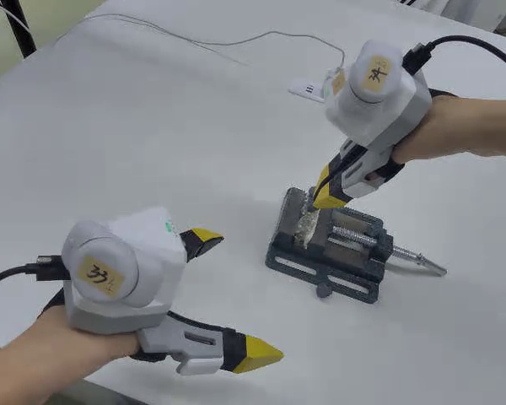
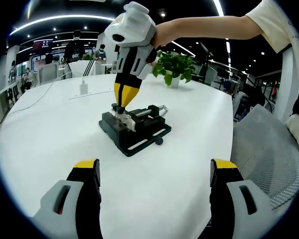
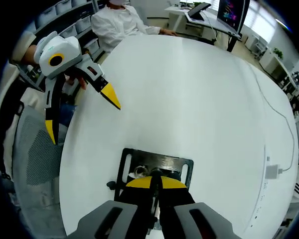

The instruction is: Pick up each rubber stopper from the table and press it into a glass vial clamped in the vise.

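Note:
A black vise (image 1: 329, 246) stands on the white table (image 1: 152, 143) with glass vials (image 1: 306, 224) clamped in its jaws. My right gripper (image 1: 326, 199) points down with its yellow tips shut right over the vials; whether anything sits between the tips is hidden. From the left gripper view the right gripper (image 2: 124, 99) touches the vial tops (image 2: 120, 112) in the vise (image 2: 135, 128). In the right gripper view my shut jaws (image 3: 157, 182) cover the vise (image 3: 157, 162), with one vial mouth (image 3: 138, 173) beside them. My left gripper (image 1: 232, 295) hovers open and holds nothing, near the table's front edge.
A white adapter (image 1: 308, 87) with a thin cable lies behind the vise. The vise's screw handle (image 1: 417, 260) sticks out to the right. A mesh chair (image 2: 269, 149) and a potted plant (image 2: 175, 67) stand past the table's edge. A person in white (image 3: 120, 22) sits at the far side.

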{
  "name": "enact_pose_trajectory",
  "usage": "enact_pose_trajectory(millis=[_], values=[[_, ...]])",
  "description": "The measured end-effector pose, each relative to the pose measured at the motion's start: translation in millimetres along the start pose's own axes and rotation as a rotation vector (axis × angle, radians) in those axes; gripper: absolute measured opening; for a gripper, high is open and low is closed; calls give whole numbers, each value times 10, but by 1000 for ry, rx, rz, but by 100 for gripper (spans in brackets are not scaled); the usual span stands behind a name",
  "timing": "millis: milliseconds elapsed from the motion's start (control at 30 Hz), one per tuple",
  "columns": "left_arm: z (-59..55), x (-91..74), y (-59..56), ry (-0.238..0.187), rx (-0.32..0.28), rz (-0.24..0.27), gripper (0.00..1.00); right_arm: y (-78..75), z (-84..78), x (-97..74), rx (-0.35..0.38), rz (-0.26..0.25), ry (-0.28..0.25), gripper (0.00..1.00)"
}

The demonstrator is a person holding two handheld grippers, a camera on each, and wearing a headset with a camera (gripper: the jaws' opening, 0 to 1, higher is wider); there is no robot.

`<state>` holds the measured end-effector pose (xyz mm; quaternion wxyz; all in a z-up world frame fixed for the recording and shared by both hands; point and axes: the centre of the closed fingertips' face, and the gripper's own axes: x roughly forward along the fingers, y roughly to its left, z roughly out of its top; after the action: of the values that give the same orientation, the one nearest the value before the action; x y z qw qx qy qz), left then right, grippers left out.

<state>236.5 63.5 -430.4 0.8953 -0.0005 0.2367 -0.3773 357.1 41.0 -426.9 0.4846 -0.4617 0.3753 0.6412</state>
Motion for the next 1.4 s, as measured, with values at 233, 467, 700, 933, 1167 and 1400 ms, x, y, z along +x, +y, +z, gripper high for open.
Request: enact_pose_trajectory(millis=[233, 467, 700, 933, 1167, 1400], values=[[-1, 10, 11, 1, -4, 0, 90, -2, 6, 18, -35, 33, 49, 0], [2, 52, -13, 0, -12, -8, 90, -7, -10, 13, -34, 33, 77, 0], [18, 106, -27, -4, -17, -17, 90, -6, -16, 13, -12, 43, 74, 0], [6, 121, -10, -6, -24, -19, 90, 13, -7, 30, -31, 28, 105, 0], [-6, 142, 8, -9, -35, -17, 90, 11, -17, 38, -36, 26, 110, 0], [5, 174, 34, -13, -38, -18, 90, 13, 7, 47, -32, 25, 120, 0]])
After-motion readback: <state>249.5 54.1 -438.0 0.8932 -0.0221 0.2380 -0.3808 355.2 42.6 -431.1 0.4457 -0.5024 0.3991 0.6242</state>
